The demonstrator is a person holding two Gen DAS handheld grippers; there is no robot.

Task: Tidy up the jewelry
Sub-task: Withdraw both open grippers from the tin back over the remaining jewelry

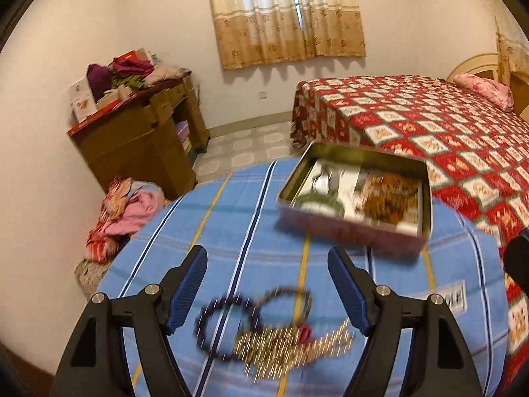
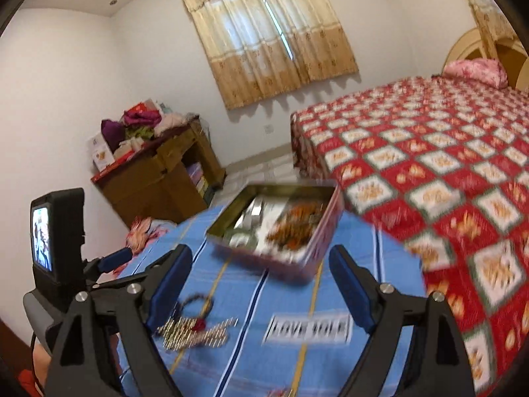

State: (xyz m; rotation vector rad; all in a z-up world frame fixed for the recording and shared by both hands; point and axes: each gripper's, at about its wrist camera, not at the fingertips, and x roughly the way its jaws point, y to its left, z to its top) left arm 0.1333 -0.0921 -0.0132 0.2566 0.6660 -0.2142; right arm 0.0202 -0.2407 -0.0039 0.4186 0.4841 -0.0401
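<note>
Bedroom light falls on a round surface under a blue striped cloth [image 1: 251, 225], and on this cloth the jewelry lies. Nearest are two dark beaded bracelets [image 1: 231, 317], loose rings that touch or overlap each other, and just beside them a tangled gold chain [image 1: 291, 347] with a small red piece in it. Both look light and limp; I judge they will sag and slide when lifted, so a bracelet is best pinched across its bead string, and the chain at its thickest bunch, where more links give the pads something to hold. Thin links may slip out.

Further back stands an open metal tin [image 1: 353, 157], rectangular, with rounded corners and shiny walls; inside are a silver-looking piece, something green and an orange-brown heap, too blurred to name. The tin is stiff and smooth.

Above the bracelets the left gripper [image 1: 267, 287] has its jaws spread wide, with nothing between the ribbed blue pads [image 1: 188, 287]. The right gripper [image 2: 261, 291] is also spread and empty, over the cloth near a printed label [image 2: 309, 329]. Behind are a bed with a red checked cover [image 1: 429, 125] and a wooden cabinet [image 1: 139, 139].
</note>
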